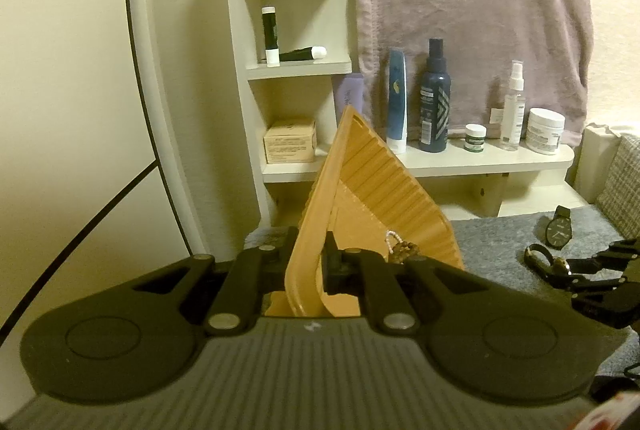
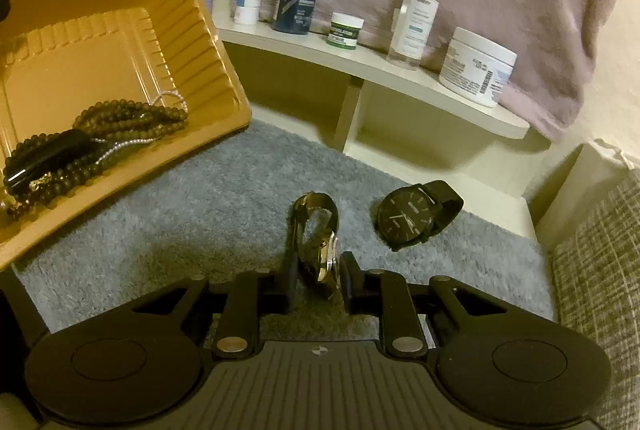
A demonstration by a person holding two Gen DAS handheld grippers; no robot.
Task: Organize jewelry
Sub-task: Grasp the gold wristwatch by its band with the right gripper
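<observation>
On the left, the left gripper (image 1: 308,270) is clenched on the near rim of the tan tray (image 2: 216,42). It holds the tray tilted off the grey mat (image 2: 200,198), most likely so that its open side faces the loose pieces and they have only a short way to go. Because of the tilt, the dark beads (image 2: 120,126) and a black band (image 2: 48,158) have gathered in the tray's low near corner.

Right of the tray, in the middle of the mat, the gold watch (image 2: 320,238) stands on edge, its strap arching away from the camera. The right gripper (image 2: 318,280) has its fingers on either side of the watch case. It looks to be grasping the watch, though the pictures do not quite show how firm the contact is. Taking it by the case rather than the strap should stop it swinging on the way to the tray.

Further right, the black watch (image 2: 412,218) lies on the mat, touched by neither gripper. By the look of it, it is next in line.
</observation>
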